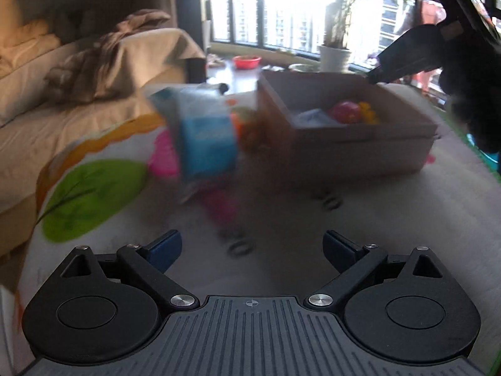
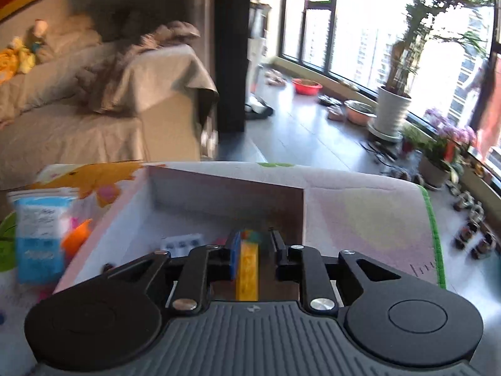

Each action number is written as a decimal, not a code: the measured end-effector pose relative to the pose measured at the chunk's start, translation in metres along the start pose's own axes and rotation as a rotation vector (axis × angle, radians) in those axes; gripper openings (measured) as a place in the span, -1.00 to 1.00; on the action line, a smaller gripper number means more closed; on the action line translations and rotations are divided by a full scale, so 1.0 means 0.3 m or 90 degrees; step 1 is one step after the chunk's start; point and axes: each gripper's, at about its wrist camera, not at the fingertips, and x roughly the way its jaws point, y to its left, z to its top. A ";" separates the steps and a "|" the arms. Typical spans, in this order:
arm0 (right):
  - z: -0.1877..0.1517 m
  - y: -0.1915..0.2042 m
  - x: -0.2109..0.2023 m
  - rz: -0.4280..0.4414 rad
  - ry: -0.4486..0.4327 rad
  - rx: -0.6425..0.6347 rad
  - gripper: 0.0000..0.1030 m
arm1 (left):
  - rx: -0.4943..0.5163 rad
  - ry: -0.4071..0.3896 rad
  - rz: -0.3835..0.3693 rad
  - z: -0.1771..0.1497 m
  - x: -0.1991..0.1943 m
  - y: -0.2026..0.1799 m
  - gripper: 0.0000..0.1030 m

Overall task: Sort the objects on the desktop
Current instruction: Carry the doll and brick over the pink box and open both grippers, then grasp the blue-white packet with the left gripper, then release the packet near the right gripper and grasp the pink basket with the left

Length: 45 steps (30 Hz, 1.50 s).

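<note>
A brown cardboard box (image 1: 360, 139) stands on the patterned cloth and holds a red toy (image 1: 344, 112) and yellow pieces. A blurred blue and white packet (image 1: 206, 144) lies left of it, with pink and orange items beside it. My left gripper (image 1: 252, 247) is open and empty, low over the cloth. Black rings (image 1: 239, 247) lie just ahead of it. My right gripper (image 2: 250, 250) hovers over the box (image 2: 219, 194) and is shut on a yellow and blue block (image 2: 247, 266). The same packet (image 2: 40, 238) shows at the left in the right wrist view. The right gripper shows dark at upper right in the left wrist view (image 1: 422, 53).
A sofa with blankets (image 1: 62, 94) lies to the left beyond the table. Windows, a potted plant (image 2: 391, 109) and a red bowl (image 2: 307, 86) are on the floor behind. The table's right edge has a green border (image 2: 433, 225). A white blister pack (image 2: 181, 242) lies in the box.
</note>
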 end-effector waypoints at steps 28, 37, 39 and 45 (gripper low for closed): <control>-0.339 -0.020 -0.199 0.025 0.077 0.072 0.41 | -0.067 -0.016 0.013 0.208 0.118 0.099 0.18; -0.408 -0.033 -0.170 0.008 0.119 0.109 0.46 | 0.000 0.010 -0.175 0.105 -0.072 -0.071 0.18; -0.410 -0.036 -0.178 0.002 0.118 0.107 0.52 | 0.018 0.038 -0.216 0.075 -0.059 -0.123 0.21; -0.409 -0.042 -0.210 -0.021 0.105 0.094 0.59 | 0.061 0.052 -0.230 0.054 -0.035 -0.197 0.53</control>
